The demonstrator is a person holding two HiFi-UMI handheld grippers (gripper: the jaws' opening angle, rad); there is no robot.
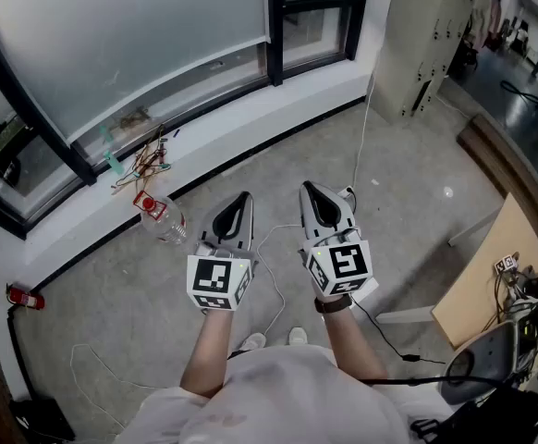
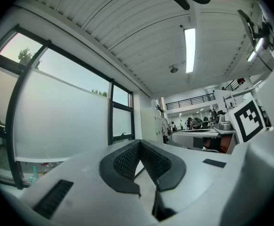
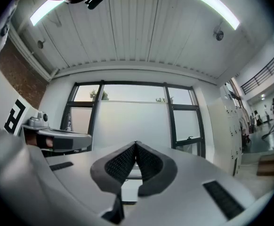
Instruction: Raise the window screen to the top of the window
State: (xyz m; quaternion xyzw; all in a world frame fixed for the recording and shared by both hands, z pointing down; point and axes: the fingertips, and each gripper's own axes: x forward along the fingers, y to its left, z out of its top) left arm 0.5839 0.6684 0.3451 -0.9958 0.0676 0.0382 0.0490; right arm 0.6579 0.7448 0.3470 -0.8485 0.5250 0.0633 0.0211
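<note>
The left gripper (image 1: pixel 243 198) and the right gripper (image 1: pixel 307 189) were side by side, away from the window screen (image 1: pixel 130 35). Their jaws were pressed together, holding nothing.

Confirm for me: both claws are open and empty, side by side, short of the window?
No: they are shut, not open. The left gripper view shows the left claw closed tight, the right gripper view the same for the right claw. The rest holds: empty, side by side, short of the window.
</note>
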